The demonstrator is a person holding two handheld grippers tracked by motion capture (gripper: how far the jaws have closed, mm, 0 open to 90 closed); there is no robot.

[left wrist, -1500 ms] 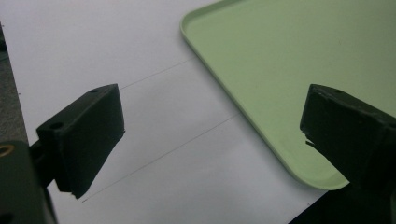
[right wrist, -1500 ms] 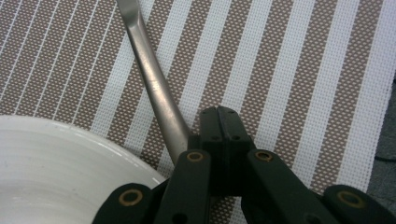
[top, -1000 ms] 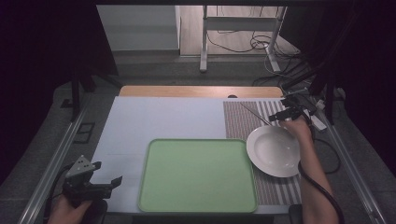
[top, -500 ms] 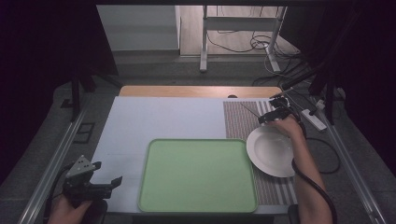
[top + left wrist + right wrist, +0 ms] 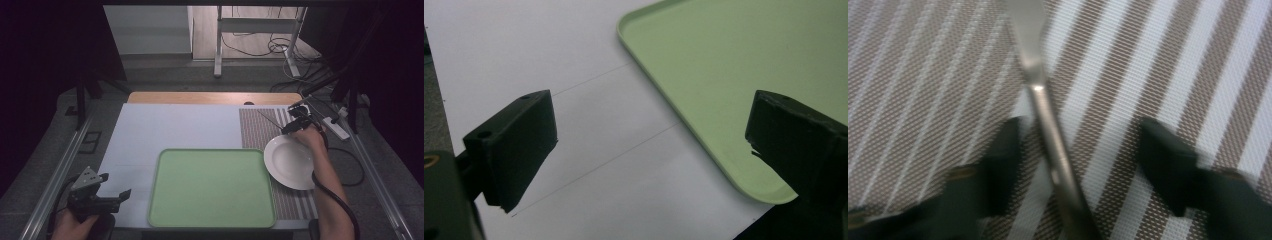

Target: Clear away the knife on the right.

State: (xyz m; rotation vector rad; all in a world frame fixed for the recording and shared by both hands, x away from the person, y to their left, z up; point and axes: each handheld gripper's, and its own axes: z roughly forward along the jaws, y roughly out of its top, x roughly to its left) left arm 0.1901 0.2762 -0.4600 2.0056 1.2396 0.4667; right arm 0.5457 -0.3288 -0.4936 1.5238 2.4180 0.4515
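Right claw poised astride a metal utensil on the striped mat, left claw idle at the near corner.

Largest first: white counter (image 5: pixel 175 127) carrying a green tray (image 5: pixel 212 187) at 6 o'clock, empty; at 3 o'clock of the tray, a striped placemat (image 5: pixel 257 131) with a white plate (image 5: pixel 290 162) resting on it, plate edge just beside the tray's right rim. At 12 o'clock of the plate, right claw (image 5: pixel 286 129) low over the mat, jaws spread wide, one on each side of the metal utensil (image 5: pixel 1048 130) lying flat on the stripes, not closed on it; utensil type hard to tell through blur. Left claw (image 5: pixel 122 194) at 8 o'clock, jaws wide apart, holding nothing, hovering over bare counter by the tray's near-left corner.
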